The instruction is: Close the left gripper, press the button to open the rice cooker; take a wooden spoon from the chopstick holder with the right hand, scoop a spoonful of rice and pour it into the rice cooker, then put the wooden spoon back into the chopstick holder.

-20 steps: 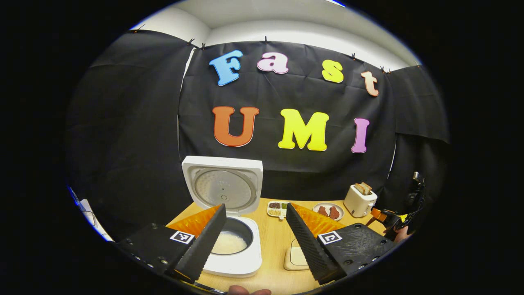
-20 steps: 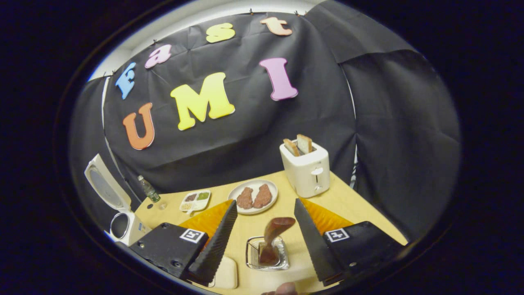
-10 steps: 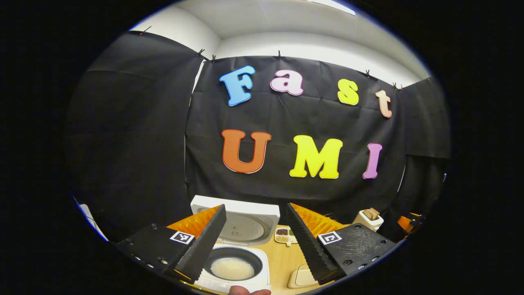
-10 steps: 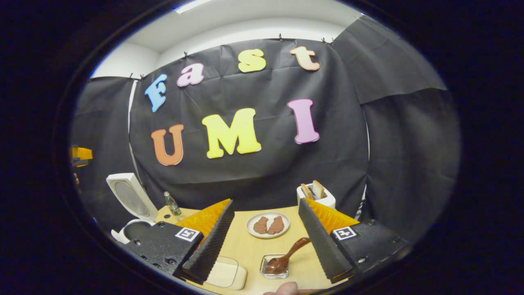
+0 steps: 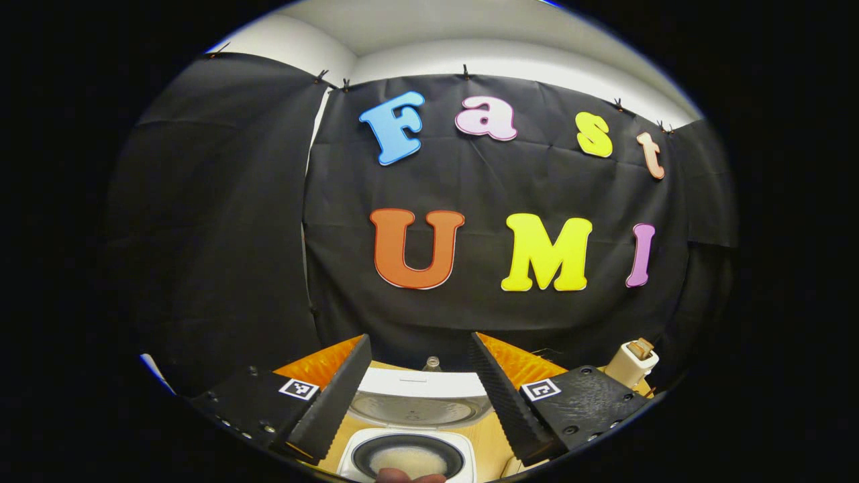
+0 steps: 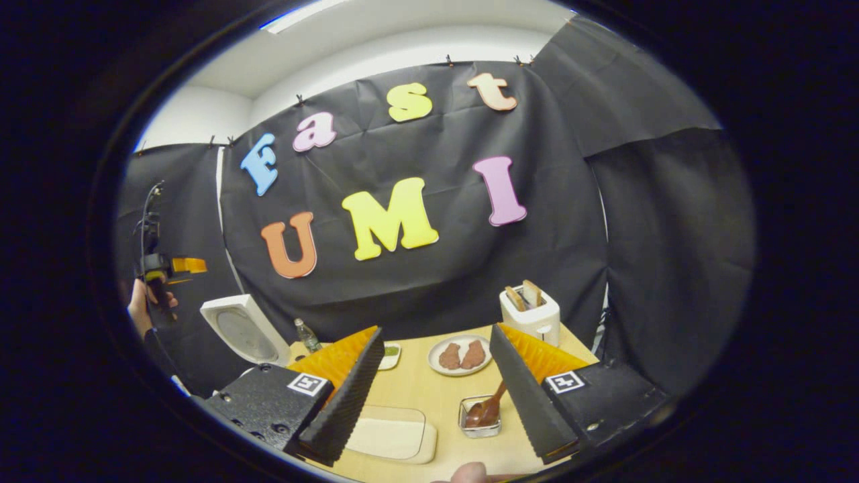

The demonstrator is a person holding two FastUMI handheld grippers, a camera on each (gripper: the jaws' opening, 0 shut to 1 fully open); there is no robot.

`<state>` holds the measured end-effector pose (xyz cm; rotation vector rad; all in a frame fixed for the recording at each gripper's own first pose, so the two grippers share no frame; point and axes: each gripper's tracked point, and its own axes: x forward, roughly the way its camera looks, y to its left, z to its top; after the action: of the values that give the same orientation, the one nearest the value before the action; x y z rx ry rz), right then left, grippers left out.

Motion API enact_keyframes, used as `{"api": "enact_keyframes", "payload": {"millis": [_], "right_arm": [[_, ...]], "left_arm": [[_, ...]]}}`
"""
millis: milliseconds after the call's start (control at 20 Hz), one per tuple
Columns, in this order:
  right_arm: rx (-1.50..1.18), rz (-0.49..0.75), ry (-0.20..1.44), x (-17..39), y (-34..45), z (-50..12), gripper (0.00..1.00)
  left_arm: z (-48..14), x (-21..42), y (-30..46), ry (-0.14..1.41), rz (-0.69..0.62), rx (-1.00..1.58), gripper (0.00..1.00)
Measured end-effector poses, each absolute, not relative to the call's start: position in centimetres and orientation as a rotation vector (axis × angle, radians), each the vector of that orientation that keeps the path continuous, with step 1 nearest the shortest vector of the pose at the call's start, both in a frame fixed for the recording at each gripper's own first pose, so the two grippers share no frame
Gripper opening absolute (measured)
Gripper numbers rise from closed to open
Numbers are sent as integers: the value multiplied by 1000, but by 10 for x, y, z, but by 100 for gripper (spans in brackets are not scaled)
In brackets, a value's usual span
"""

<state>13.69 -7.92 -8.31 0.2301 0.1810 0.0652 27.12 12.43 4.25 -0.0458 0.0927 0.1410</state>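
With both grippers (image 5: 419, 396) (image 6: 436, 386) agape and empty, the spoon (image 6: 488, 407) leans at 1 o'clock in its holder (image 6: 479, 425); stiff, light, probably smooth wood, best pinched mid-handle.

We are looking at a staged kitchen corner set up inside a recording booth, not a lived-in home; black cloth (image 6: 429, 282) is clipped up as walls on every side, with a plain white wall and ceiling (image 5: 470, 40) showing above it; a light wooden table (image 6: 429, 389) carries kitchen things: an open white rice cooker (image 5: 413, 429), a toaster (image 6: 530, 315) with bread in its slots, a plate (image 6: 461, 355) of food, a small bottle (image 6: 307, 334).
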Motion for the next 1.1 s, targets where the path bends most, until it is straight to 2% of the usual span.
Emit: {"api": "enact_keyframes", "payload": {"millis": [100, 150, 200, 250, 300, 350, 450, 500, 600, 650, 700, 750, 1050, 1100], "right_arm": [[216, 42, 192, 135, -87, -86, 96], [218, 33, 196, 134, -90, -84, 100], [223, 19, 193, 133, -95, -81, 96], [225, 7, 188, 132, -99, -78, 96], [220, 1, 191, 131, -102, -78, 100], [214, -8, 194, 128, -105, -81, 96], [217, -36, 197, 123, -114, -82, 96], [222, -45, 203, 120, -114, -84, 100], [224, -41, 220, 115, -113, -88, 100], [224, -36, 225, 114, -111, -89, 96], [220, -36, 223, 114, -111, -86, 96], [212, -37, 218, 113, -111, -82, 100], [183, -16, 164, 103, -94, -57, 100], [179, -4, 162, 102, -89, -56, 96]], "left_arm": [[27, 290, 135, 143, 133, -49, 95], [18, 302, 144, 168, 143, -56, 95], [10, 309, 150, 196, 149, -71, 95], [1, 314, 151, 233, 138, -88, 94], [-7, 318, 154, 260, 137, -96, 94], [-11, 321, 160, 283, 142, -99, 95], [-17, 328, 160, 313, 130, -126, 95], [-19, 329, 158, 326, 117, -139, 95], [-27, 332, 154, 355, 104, -135, 95], [-30, 332, 155, 365, 107, -119, 94], [-33, 332, 155, 373, 111, -104, 96], [-35, 330, 155, 388, 116, -92, 96], [-53, 279, 147, 503, 116, -31, 97], [-56, 267, 144, 513, 115, -40, 97]]}}
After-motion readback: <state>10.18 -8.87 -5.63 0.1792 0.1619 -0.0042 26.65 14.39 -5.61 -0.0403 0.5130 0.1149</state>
